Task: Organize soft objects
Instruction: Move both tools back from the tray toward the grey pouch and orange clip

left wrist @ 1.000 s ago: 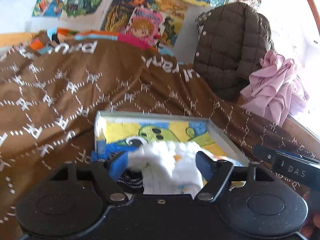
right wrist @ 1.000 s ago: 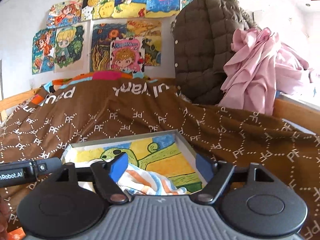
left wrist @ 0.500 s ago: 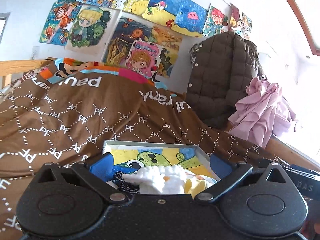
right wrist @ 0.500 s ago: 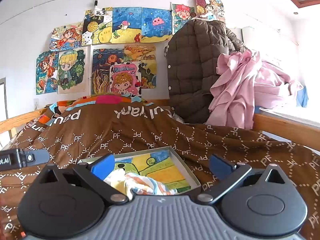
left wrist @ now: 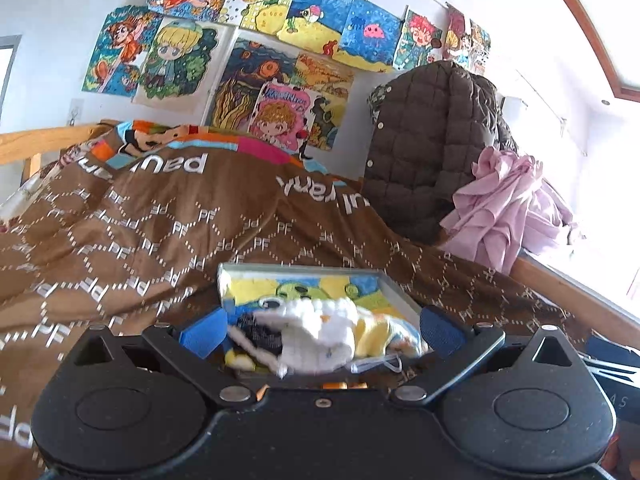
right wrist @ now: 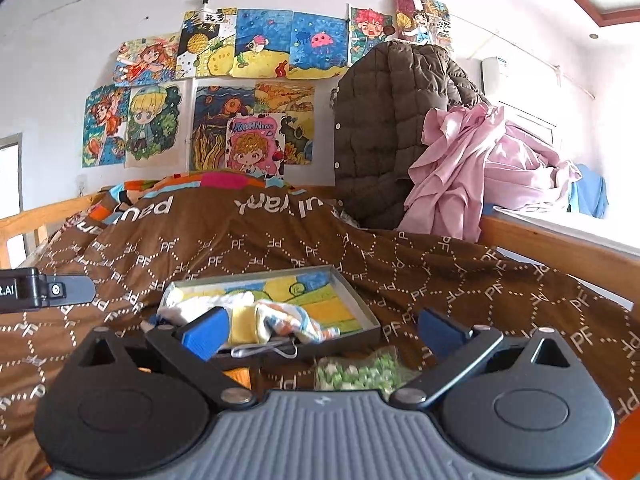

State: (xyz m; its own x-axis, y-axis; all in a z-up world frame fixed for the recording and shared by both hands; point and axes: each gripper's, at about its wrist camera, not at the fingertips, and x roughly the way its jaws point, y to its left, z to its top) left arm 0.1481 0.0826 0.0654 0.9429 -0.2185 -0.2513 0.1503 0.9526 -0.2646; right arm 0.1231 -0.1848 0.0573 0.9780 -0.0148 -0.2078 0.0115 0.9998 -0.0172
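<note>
Left gripper (left wrist: 318,330) and right gripper (right wrist: 324,330), jaws spread wide, holding nothing. Beyond them, the shallow grey tray (right wrist: 362,306) rests on the brown quilt (left wrist: 132,240); inside lie a white fuzzy sock (left wrist: 320,330) and a yellow-orange striped cloth (right wrist: 292,320). A green-white bundle (right wrist: 358,372) sits just before the tray. Behind: brown jacket (right wrist: 392,132), pink garment (right wrist: 460,168), wall drawings (right wrist: 256,68).

A brown quilted jacket (right wrist: 392,128) hangs beside crumpled pink cloth (right wrist: 472,172), under wall drawings (right wrist: 256,80).
</note>
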